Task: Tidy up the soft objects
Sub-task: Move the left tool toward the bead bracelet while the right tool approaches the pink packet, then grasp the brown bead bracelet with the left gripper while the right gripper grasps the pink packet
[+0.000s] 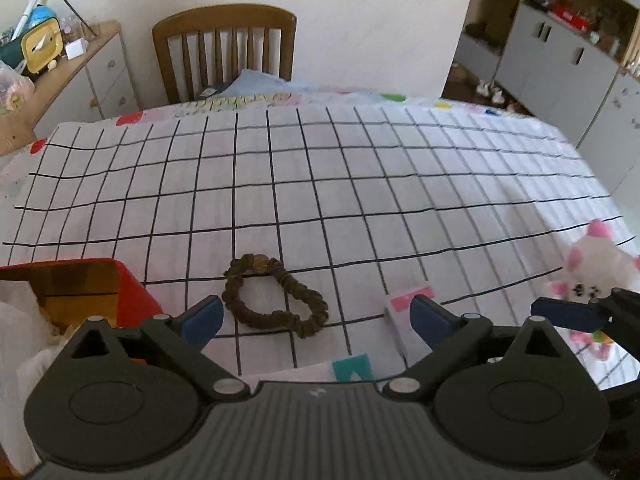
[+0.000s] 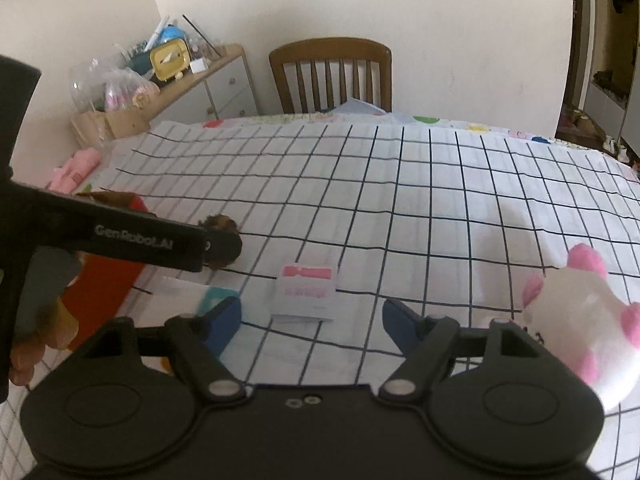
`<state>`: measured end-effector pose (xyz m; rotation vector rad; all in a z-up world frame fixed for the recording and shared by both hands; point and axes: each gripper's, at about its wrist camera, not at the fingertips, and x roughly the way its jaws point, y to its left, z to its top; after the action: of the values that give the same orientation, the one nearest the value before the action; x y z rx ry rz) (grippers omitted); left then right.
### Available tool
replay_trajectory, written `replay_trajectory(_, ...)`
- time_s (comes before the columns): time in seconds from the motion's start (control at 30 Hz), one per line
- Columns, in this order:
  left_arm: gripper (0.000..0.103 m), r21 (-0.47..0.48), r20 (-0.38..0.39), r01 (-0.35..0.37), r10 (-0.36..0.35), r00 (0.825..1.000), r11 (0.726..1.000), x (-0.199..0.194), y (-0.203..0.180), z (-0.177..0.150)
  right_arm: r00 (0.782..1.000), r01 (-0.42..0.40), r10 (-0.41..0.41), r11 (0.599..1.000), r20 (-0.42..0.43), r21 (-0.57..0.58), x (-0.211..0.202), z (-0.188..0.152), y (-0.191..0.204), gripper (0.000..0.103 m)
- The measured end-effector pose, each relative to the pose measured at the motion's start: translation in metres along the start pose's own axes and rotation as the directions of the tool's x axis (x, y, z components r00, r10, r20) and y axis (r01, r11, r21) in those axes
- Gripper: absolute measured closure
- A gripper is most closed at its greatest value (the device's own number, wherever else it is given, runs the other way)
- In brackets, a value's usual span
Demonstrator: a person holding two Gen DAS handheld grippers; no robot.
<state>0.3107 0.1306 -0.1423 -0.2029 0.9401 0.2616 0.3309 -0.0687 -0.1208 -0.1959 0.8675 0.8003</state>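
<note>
- The left gripper point(image 1: 316, 318) hangs over the near edge of the counter point(image 1: 360, 184) with its blue fingers point(image 1: 204, 316) spread wide and nothing between the pads.
- A dark brown hair scrunchie point(image 1: 274, 298) lies flat on the grid-patterned cloth just ahead of that gripper, near the counter's near edge and touching neither finger.
- A red box point(image 1: 132, 292) with a brown cardboard interior stands at the near left corner, just beside the scrunchie; white crumpled material point(image 1: 20, 320) shows inside it.
- The right gripper point(image 2: 312, 320) is also parted, with no object in its gap, and hovers over the near edge further right.
- A small white packet with a pink label point(image 2: 306, 294) lies on the cloth just ahead of the right gripper, between its fingers in the line of view but not touched by them.
- A white and pink plush toy point(image 2: 576, 320) sits toward the near right side of the counter, just beside the right gripper's outer finger; whether they touch is unclear.
- A teal-marked paper point(image 1: 352, 366) lies at the near edge, partly hidden under the left gripper.
- A wooden chair point(image 1: 224, 48) stands at the counter's far edge.
</note>
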Motion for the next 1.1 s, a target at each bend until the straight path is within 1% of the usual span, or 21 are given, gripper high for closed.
replay_trajectory(0.07, 0.003, -0.009, -0.007, -0.01, 0.01, 1.0, 1.0, 0.009, 0.001, 0.002, 1.0, -0.003, 0.003, 1.0, -0.014, -0.001, 0.009, 0.002, -0.001, 0.028)
replay_trajectory(0.23, 0.003, -0.034, -0.025, -0.047, 0.046, 0.999, 0.998, 0.026, 0.003, 0.006, 1.0, 0.0, -0.001, 0.999, -0.031, -0.044, 0.028, 0.006, 0.002, 0.03)
replay_trajectory(0.33, 0.004, -0.041, -0.015, -0.098, 0.098, 0.995, 0.994, 0.032, 0.005, 0.007, 0.999, -0.002, 0.0, 0.999, -0.042, -0.046, 0.038, 0.008, 0.002, 0.033)
replay_trajectory(0.43, 0.004, -0.062, -0.018, -0.099, 0.098, 0.995, 0.993, 0.037, 0.01, 0.007, 0.999, 0.003, -0.006, 0.998, -0.041, -0.065, 0.045, 0.009, 0.004, 0.039)
replay_trajectory(0.5, 0.009, -0.057, -0.022, -0.098, 0.097, 0.995, 0.994, 0.04, 0.011, 0.007, 0.999, 0.0, -0.003, 0.997, -0.043, -0.083, 0.049, 0.01, 0.007, 0.04)
replay_trajectory(0.57, 0.021, -0.051, -0.025, -0.094, 0.093, 0.995, 0.994, 0.042, 0.01, 0.006, 0.999, 0.004, -0.009, 0.995, -0.045, -0.097, 0.052, 0.01, 0.009, 0.043)
replay_trajectory(0.7, 0.024, -0.052, -0.025, -0.105, 0.103, 0.994, 0.993, 0.043, 0.01, 0.002, 0.998, 0.015, -0.022, 0.993, -0.055, -0.117, 0.058, 0.009, 0.013, 0.051)
replay_trajectory(0.77, 0.033, -0.057, -0.027, -0.103, 0.102, 0.994, 0.993, 0.043, 0.011, -0.001, 0.998, 0.027, -0.034, 0.992, -0.059, -0.121, 0.061, 0.008, 0.013, 0.055)
replay_trajectory(0.83, 0.037, -0.061, -0.033, -0.104, 0.102, 0.994, 0.993, 0.044, 0.012, -0.003, 0.998, 0.036, -0.043, 0.992, -0.053, -0.125, 0.062, 0.007, 0.014, 0.057)
replay_trajectory(0.9, 0.043, -0.064, -0.028, -0.11, 0.108, 0.994, 0.992, 0.044, 0.014, -0.004, 0.998, 0.042, -0.049, 0.99, -0.05, -0.136, 0.063, 0.007, 0.016, 0.06)
replay_trajectory(1.0, 0.058, -0.066, -0.018, -0.106, 0.105, 0.994, 0.992, 0.043, 0.015, -0.003, 0.998, 0.04, -0.047, 0.99, -0.045, -0.136, 0.062, 0.007, 0.016, 0.066)
replay_trajectory(1.03, 0.067, -0.071, -0.014, -0.1, 0.099, 0.995, 0.992, 0.042, 0.017, -0.003, 0.998, 0.044, -0.05, 0.99, -0.042, -0.131, 0.062, 0.007, 0.016, 0.071)
replay_trajectory(1.07, 0.071, -0.076, -0.013, -0.096, 0.095, 0.995, 0.992, 0.041, 0.018, -0.003, 0.998, 0.044, -0.049, 0.992, -0.04, -0.121, 0.062, 0.007, 0.014, 0.073)
replay_trajectory(1.1, 0.072, -0.081, -0.011, -0.091, 0.091, 0.996, 0.992, 0.04, 0.02, -0.004, 0.998, 0.039, -0.044, 0.993, -0.039, -0.107, 0.062, 0.008, 0.012, 0.074)
